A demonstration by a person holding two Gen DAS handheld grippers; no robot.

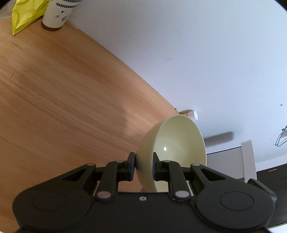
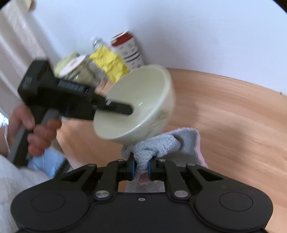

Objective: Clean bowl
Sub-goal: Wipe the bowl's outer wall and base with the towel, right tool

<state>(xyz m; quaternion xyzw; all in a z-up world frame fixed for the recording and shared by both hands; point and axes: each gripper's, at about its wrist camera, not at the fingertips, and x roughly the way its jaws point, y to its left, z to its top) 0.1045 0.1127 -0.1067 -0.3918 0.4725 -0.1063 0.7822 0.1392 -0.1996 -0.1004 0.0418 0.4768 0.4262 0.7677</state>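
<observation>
A pale cream bowl is held tilted above the wooden table, and my left gripper is shut on its rim, one finger outside the wall and one inside. In the right wrist view the same bowl hangs in the air with the left gripper clamped on its edge and a hand on the handle. My right gripper is shut on a bunched light blue cloth, which sits just under the bowl's outer wall and appears to touch it.
A paper cup and a yellow bag stand at the table's far corner by the white wall. In the right wrist view a jar, a yellow packet and a red-topped cup crowd behind the bowl.
</observation>
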